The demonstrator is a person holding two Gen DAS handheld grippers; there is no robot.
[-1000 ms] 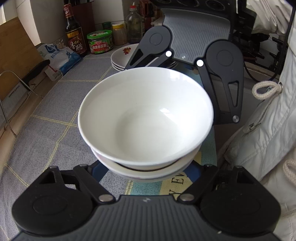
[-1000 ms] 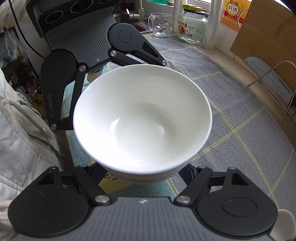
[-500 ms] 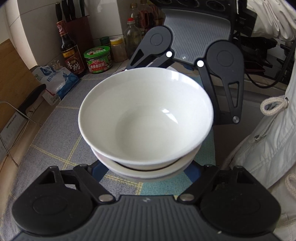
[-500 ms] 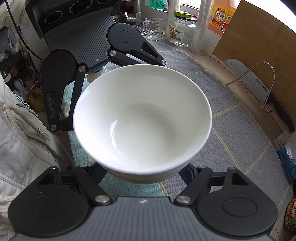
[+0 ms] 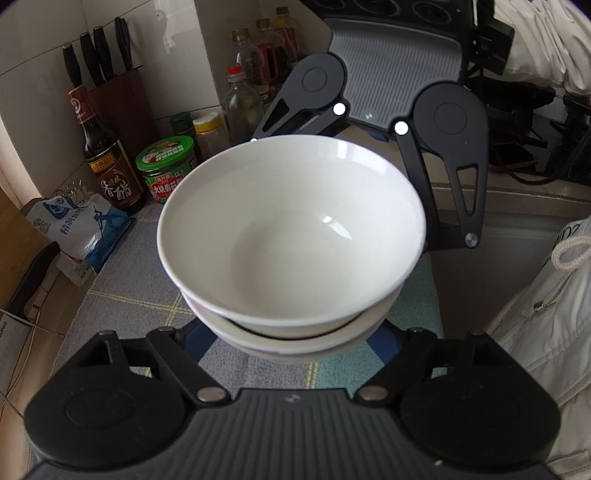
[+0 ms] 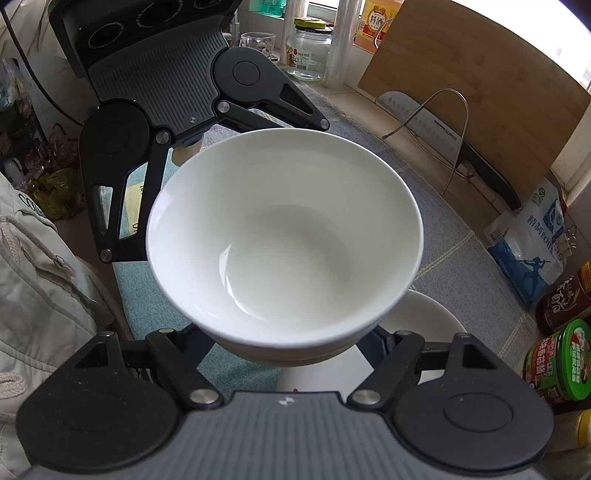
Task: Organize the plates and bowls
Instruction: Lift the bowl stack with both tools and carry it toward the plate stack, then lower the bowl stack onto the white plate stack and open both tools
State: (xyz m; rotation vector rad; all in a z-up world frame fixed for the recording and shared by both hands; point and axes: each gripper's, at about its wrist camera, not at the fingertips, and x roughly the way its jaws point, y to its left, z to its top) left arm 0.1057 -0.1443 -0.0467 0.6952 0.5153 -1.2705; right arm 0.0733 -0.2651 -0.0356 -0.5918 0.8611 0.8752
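You have two nested bowls (image 5: 291,236) pinched between both grippers, left (image 5: 291,354) and right (image 6: 291,354), above the worktop's (image 5: 122,317) front edge; the plates (image 6: 424,317) below await them.

knife blade (image 6: 424,122): "SUPOR" | yellow bottle (image 6: 376,22): "料酒" | dark bottle (image 5: 110,170): "香醋"

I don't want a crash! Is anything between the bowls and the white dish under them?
Nothing I can see. The bowls hang just above the white dish, partly hiding it. The green-lidded jar stands off to the side.
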